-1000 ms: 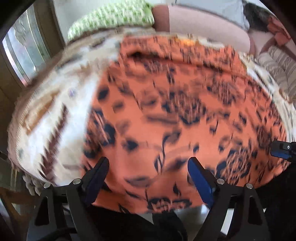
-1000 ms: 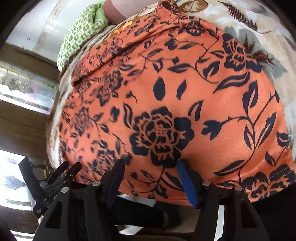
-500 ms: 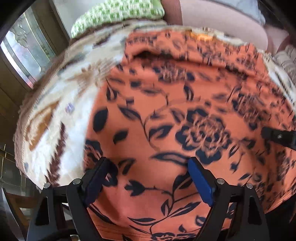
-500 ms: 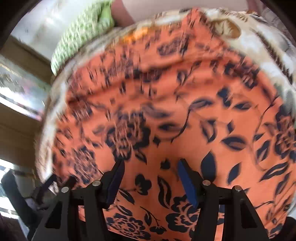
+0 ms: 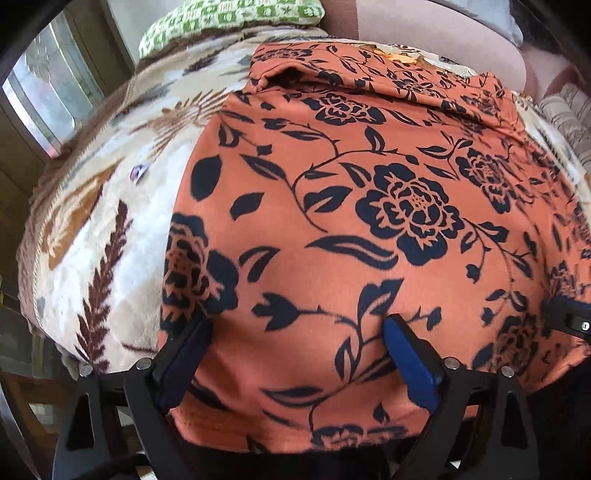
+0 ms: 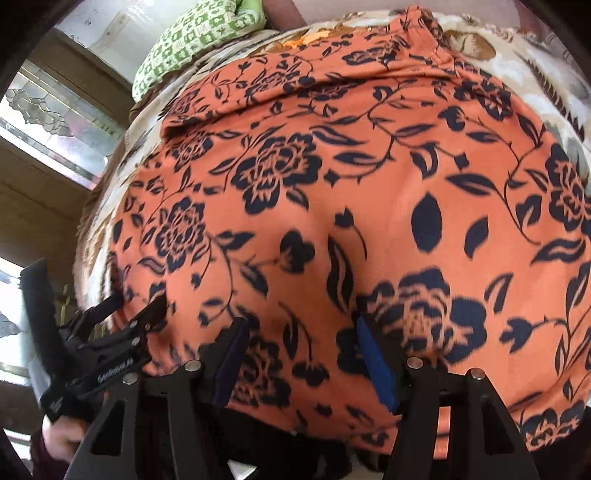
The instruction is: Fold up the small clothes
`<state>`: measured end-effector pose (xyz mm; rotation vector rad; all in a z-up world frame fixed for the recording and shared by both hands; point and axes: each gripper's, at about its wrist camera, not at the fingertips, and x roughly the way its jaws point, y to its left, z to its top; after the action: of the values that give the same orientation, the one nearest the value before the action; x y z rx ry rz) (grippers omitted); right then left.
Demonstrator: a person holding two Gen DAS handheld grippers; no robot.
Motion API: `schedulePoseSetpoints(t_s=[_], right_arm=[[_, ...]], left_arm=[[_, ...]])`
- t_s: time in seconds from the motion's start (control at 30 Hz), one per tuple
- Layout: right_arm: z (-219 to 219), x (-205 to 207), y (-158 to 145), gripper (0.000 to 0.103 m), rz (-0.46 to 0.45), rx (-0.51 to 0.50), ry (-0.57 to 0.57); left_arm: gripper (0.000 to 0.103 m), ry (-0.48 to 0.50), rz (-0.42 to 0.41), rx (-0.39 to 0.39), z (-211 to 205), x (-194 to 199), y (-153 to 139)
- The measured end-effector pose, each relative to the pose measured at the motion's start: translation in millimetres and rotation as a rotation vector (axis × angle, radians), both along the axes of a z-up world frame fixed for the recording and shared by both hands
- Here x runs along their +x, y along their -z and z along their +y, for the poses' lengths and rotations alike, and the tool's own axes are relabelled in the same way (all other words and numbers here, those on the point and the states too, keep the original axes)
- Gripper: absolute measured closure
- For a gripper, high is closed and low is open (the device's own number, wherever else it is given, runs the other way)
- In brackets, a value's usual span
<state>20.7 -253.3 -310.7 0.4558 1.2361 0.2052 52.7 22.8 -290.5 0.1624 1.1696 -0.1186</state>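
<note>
An orange garment with a dark blue flower print [image 5: 369,229] lies spread flat on a cream leaf-patterned blanket [image 5: 110,206]; it also fills the right wrist view [image 6: 351,206]. My left gripper [image 5: 295,332] is open, its blue-padded fingers low over the garment's near left part. My right gripper [image 6: 299,332] is open, low over the garment's near edge. The left gripper also shows at the lower left of the right wrist view [image 6: 110,332]. The right gripper's tip shows at the right edge of the left wrist view [image 5: 569,317]. Nothing is held.
A green-and-white checked cushion [image 5: 229,18] lies at the far edge of the blanket, also in the right wrist view [image 6: 192,44]. A pink sofa back [image 5: 424,29] stands behind. A window with wooden frame [image 5: 48,92] is at the left.
Both grippers have moved forward over the garment and lowered toward its near edge. Both stayed open. The garment has not moved.
</note>
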Motion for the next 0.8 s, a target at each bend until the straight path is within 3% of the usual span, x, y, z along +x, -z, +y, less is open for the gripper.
schedulePoseSetpoints(t_s=[0.07, 0.13, 0.2, 0.3, 0.47, 0.5, 0.57, 0.6, 0.63, 0.7, 0.8], right_arm=[[-15, -3, -8, 0.038, 0.019, 0.073, -0.005], [-43, -16, -30, 0.038, -0.064, 0.111, 0.032], [-84, -30, -58, 0.038, -0.168, 0.077, 0.1], [-143, -49, -79, 0.036, -0.215, 0.074, 0.209], [-196, -67, -75, 0.036, -0.18, 0.061, 0.285], [-203, -71, -69, 0.036, -0.164, 0.066, 0.302], [-211, -71, -58, 0.036, -0.143, 0.089, 0.322], [-214, -73, -52, 0.036, -0.134, 0.107, 0.332], [-216, -73, -46, 0.036, -0.124, 0.123, 0.342], [-216, -77, -39, 0.036, -0.105, 0.134, 0.359], [-211, -78, -31, 0.036, -0.09, 0.151, 0.365]], left_arm=[[0.011, -0.01, -0.031, -0.006, 14, -2, -14], [0.011, -0.037, -0.095, 0.002, 36, -5, -34], [0.011, -0.076, -0.122, -0.004, 66, -2, -50], [0.011, -0.095, -0.081, -0.045, 99, 2, -57], [0.011, -0.068, -0.023, -0.129, 115, -6, -46], [0.014, -0.053, -0.016, -0.147, 113, -4, -42], [0.035, -0.022, -0.011, -0.171, 109, 1, -37], [0.054, -0.008, 0.006, -0.189, 106, 3, -32], [0.065, -0.004, 0.03, -0.212, 104, 8, -27], [0.066, -0.016, 0.06, -0.275, 104, 16, -19], [0.066, -0.006, 0.019, -0.309, 103, 23, -20]])
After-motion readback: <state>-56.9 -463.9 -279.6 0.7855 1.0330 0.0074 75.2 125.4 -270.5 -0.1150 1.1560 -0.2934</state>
